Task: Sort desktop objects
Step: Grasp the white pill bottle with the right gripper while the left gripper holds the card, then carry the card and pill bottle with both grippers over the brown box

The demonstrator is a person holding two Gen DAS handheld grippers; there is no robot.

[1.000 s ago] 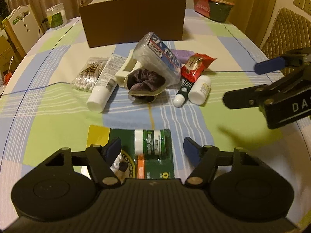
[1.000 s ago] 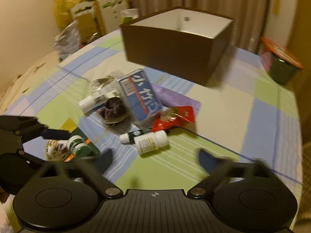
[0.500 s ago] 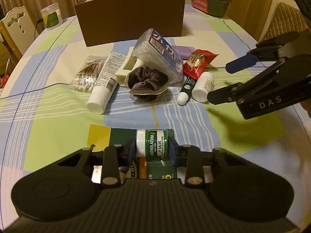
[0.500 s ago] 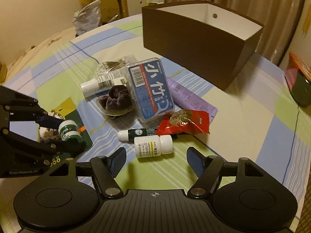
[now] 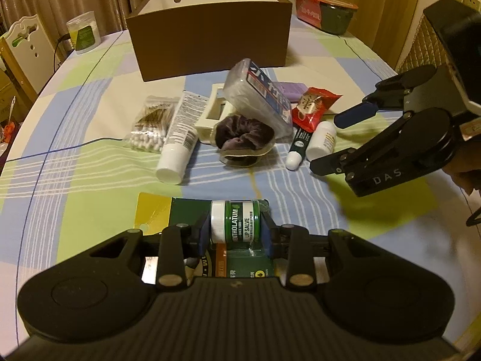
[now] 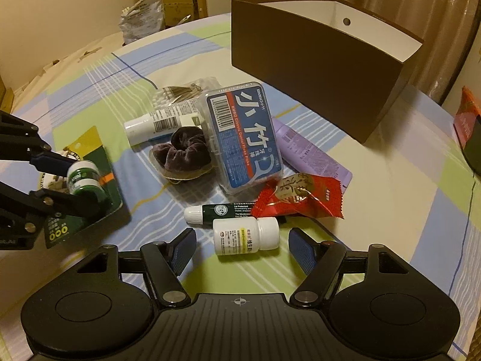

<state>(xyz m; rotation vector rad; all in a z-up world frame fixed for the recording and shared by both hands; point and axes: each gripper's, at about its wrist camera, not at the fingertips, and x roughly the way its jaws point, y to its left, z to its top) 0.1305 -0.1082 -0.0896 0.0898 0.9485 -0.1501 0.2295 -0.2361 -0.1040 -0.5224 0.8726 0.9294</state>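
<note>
White pill bottle (image 6: 246,236) between spread fingers (image 6: 301,251)

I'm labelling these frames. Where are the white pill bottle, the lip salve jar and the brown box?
white pill bottle (image 6: 240,240): right wrist view, on its label.
lip salve jar (image 5: 237,225): left wrist view, on its green label.
brown box (image 6: 315,69): right wrist view, on its outer wall.

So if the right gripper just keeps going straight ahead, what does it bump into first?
Probably the small white pill bottle. It lies on its side right between the open right gripper fingers. Just past it is the green lip balm tube, though depth is hard to judge here.
</note>
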